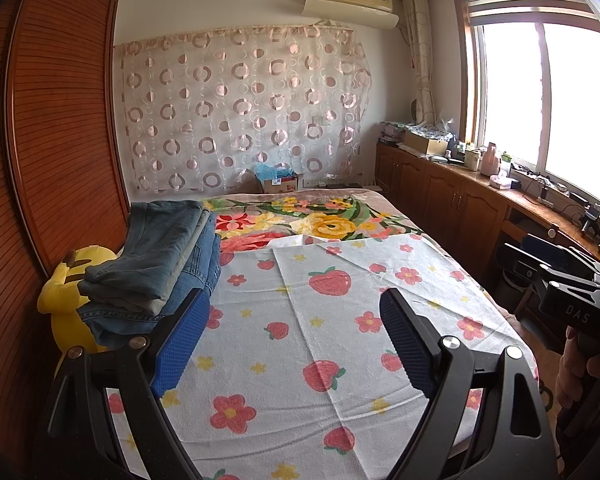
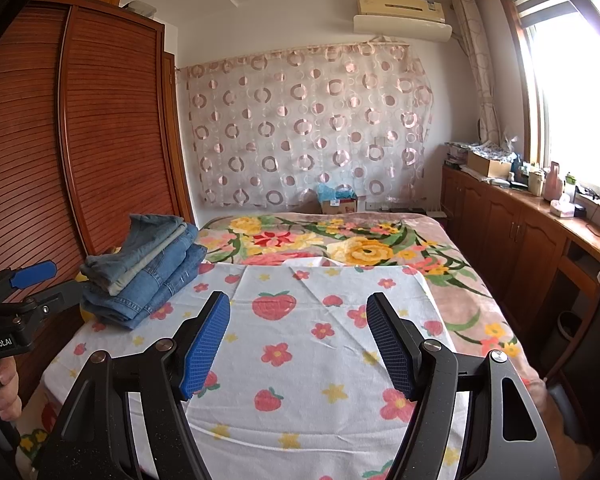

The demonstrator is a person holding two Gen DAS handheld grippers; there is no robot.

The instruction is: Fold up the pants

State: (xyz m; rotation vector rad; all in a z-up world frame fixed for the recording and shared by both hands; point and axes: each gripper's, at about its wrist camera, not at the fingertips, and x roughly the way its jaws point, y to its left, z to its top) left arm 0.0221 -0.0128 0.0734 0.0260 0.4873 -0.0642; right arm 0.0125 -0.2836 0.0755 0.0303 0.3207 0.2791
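Folded jeans stack [image 1: 160,256] was seen at 10 o'clock on strawberry sheet [image 1: 300,320], beside yellow plush [image 1: 66,280]. Left gripper [image 1: 294,334] was held wide open, nothing gripped. Right gripper [image 2: 298,340] was likewise spread open, empty, above sheet centre.

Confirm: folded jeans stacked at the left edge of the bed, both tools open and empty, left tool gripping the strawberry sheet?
Not quite. The left tool grips nothing: in the left wrist view its jaws stand apart above the strawberry sheet with nothing between them. The rest holds: the folded jeans are stacked at the bed's left edge, and the right tool is open and empty too.
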